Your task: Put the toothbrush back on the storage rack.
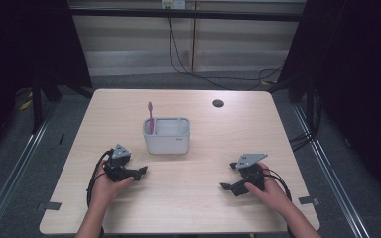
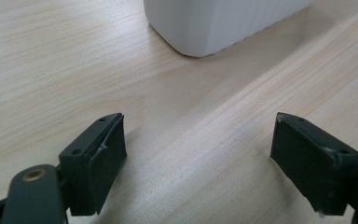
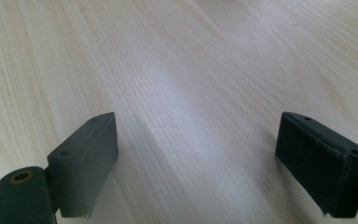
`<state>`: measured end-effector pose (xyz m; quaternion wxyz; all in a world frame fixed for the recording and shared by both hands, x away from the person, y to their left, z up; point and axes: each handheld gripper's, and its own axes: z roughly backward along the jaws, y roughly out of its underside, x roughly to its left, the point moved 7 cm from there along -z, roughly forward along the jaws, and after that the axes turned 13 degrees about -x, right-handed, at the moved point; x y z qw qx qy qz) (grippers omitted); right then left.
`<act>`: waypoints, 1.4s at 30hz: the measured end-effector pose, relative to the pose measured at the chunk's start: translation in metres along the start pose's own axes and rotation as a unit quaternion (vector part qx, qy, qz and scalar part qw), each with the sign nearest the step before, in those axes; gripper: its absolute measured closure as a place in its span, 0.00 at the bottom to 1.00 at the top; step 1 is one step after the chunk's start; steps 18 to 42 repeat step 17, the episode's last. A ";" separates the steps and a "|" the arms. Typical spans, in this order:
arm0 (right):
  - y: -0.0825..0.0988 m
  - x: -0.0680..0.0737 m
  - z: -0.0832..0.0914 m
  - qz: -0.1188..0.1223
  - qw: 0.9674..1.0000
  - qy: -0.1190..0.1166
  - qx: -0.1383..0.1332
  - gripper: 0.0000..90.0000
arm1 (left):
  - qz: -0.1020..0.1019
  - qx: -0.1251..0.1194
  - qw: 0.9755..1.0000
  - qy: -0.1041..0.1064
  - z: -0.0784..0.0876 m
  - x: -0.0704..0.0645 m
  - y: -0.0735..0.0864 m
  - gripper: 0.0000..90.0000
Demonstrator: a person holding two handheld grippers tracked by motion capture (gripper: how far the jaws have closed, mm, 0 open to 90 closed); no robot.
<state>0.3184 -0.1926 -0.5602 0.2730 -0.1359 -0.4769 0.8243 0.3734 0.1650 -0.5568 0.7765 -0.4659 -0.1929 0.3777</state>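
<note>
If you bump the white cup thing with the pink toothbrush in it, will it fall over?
Probably not easily. The white holder looks wide and squat with a flat base on the table, so a push would more likely slide it. It looks like light plastic, so it may scoot quickly. The pink toothbrush leans upright at one end and could rattle or tip out.

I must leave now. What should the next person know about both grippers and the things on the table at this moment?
Left gripper: open, holds nothing, low over the table in front of the white holder.
Right gripper: open, holds nothing, low over bare wood on the right.
Pink toothbrush: stands upright in the holder's left compartment.
Done: the toothbrush sits in the holder.
Left: nothing is gripped; any further handling has not begun.
</note>
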 end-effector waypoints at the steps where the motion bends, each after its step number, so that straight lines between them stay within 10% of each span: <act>1: 0.000 0.000 0.000 0.000 1.000 0.000 0.000 0.14 | -0.002 0.004 1.000 -0.001 0.000 -0.001 0.000 0.19; 42: 0.000 0.000 0.000 0.000 1.000 0.000 0.000 0.14 | -0.021 0.008 1.000 -0.006 -0.001 -0.001 0.001 0.18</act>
